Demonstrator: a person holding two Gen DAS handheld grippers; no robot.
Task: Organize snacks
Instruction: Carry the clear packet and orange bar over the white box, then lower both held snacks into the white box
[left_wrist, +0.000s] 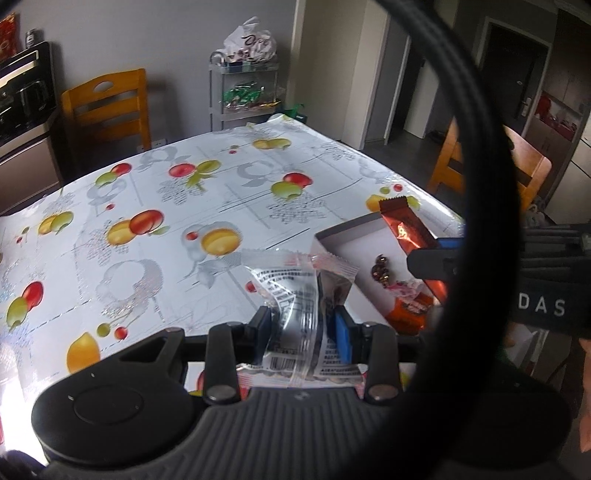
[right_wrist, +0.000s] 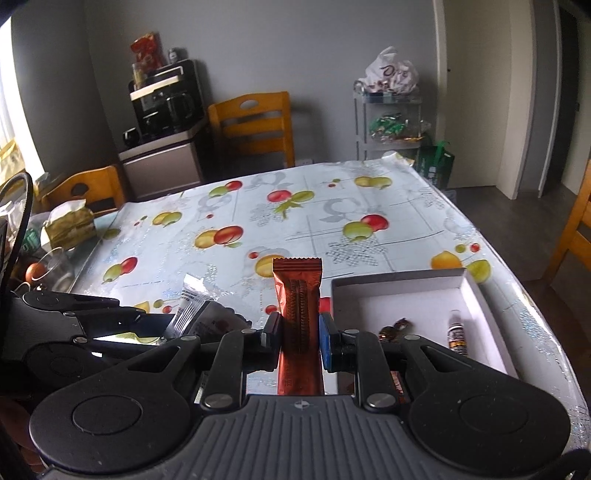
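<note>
My left gripper (left_wrist: 303, 328) is shut on a clear snack packet (left_wrist: 299, 291) with printed text, held above the table just left of the white box (left_wrist: 345, 240). My right gripper (right_wrist: 298, 334) is shut on an orange-brown snack bar (right_wrist: 298, 295), upright, beside the white box's (right_wrist: 399, 282) left wall. In the left wrist view the bar (left_wrist: 402, 225) and right gripper hang over the box. The box holds a dark foil candy (right_wrist: 395, 328), a small tube snack (right_wrist: 457, 332), a pink-wrapped sweet (left_wrist: 404, 290) and an orange pack (left_wrist: 404, 314). The left gripper with its packet (right_wrist: 192, 306) shows at left in the right wrist view.
The table has a fruit-print cloth (right_wrist: 295, 221). A tissue box (right_wrist: 68, 225) and a glass (right_wrist: 59, 266) sit at its left edge. Wooden chairs (right_wrist: 255, 125) stand around it. A shelf cart (right_wrist: 391, 122) with snacks is behind. A black cable (left_wrist: 476, 184) crosses the left wrist view.
</note>
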